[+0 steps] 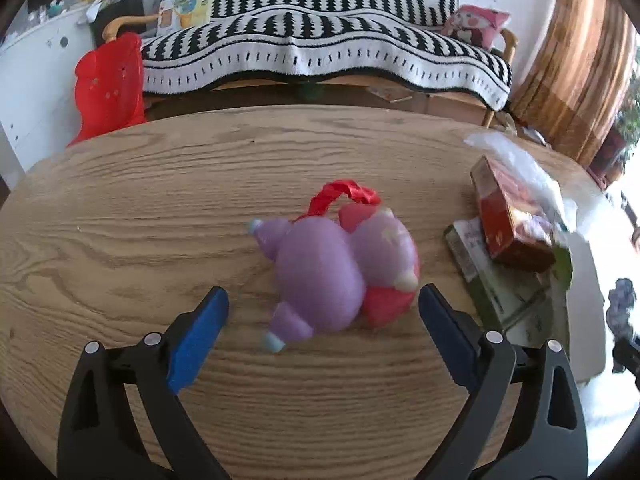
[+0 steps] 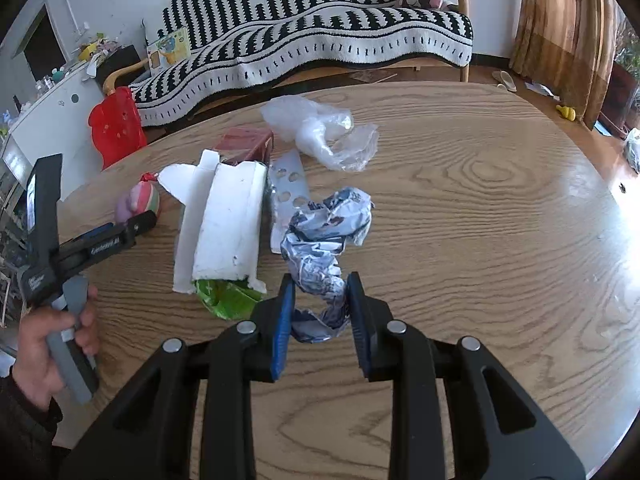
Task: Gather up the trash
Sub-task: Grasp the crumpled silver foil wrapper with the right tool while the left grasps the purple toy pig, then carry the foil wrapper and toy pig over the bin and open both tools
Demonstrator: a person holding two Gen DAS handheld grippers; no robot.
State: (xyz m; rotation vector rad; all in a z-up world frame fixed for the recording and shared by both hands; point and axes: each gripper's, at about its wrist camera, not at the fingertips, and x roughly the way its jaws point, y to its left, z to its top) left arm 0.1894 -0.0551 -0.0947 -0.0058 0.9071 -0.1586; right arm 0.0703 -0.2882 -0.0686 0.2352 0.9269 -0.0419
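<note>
A purple and pink plush toy [image 1: 332, 272] with a red ribbon loop lies on the wooden table [image 1: 160, 200]. My left gripper [image 1: 324, 300] is open, its blue pads on either side of the toy's near end, apart from it. In the right wrist view my right gripper [image 2: 322, 292] is shut on a crumpled blue-and-white wrapper [image 2: 324, 236]. Beside it lie a torn white carton [image 2: 228, 224] with a green inside, a red box [image 2: 246, 144], a perforated foil strip [image 2: 288, 188] and a clear plastic bag [image 2: 324, 132]. The toy [image 2: 138, 202] and left gripper [image 2: 120, 232] show at the left.
A sofa with a black-and-white throw [image 2: 320, 32] stands behind the table. A red stool [image 2: 116, 128] and a white cabinet [image 2: 48, 96] are at the left. Curtains [image 2: 568, 28] hang at the right. The red box [image 1: 508, 216] and carton [image 1: 512, 280] lie right of the toy.
</note>
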